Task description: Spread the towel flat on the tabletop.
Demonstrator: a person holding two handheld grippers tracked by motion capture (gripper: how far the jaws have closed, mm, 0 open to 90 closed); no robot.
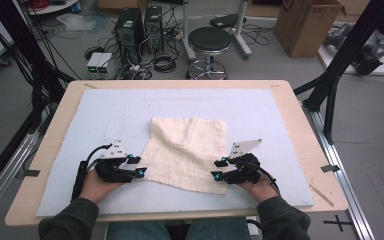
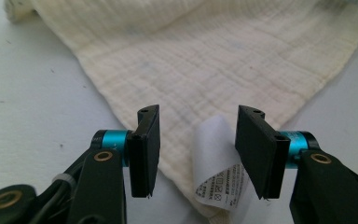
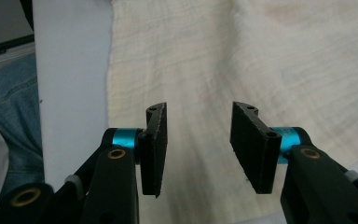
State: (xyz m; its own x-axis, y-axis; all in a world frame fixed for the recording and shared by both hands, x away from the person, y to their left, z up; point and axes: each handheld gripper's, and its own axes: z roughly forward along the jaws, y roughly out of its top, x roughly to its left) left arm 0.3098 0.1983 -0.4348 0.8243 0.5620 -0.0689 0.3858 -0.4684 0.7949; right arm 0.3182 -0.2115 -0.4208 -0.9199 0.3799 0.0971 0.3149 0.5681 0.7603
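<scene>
A cream woven cloth [image 1: 187,150] lies flat, slightly crumpled, on the pale mat [image 1: 105,110] in the middle of the table. My left gripper [image 1: 137,166] rests low at the cloth's left corner with its jaws open. In the left gripper view the cloth [image 2: 214,60] spreads ahead, and its white care label [image 2: 216,172] stands up between the jaws of the left gripper [image 2: 199,116], untouched by the pads. My right gripper [image 1: 219,169] sits at the cloth's near right corner, open. In the right gripper view the right gripper [image 3: 198,109] hovers over the cloth [image 3: 261,60] with nothing pinched.
The mat covers most of the wooden table [image 1: 300,130]. The mat's near edge and the person's jeans [image 3: 4,102] show at the left of the right gripper view. Beyond the table stand a stool [image 1: 209,42], computer towers [image 1: 130,30] and a cardboard box [image 1: 307,25].
</scene>
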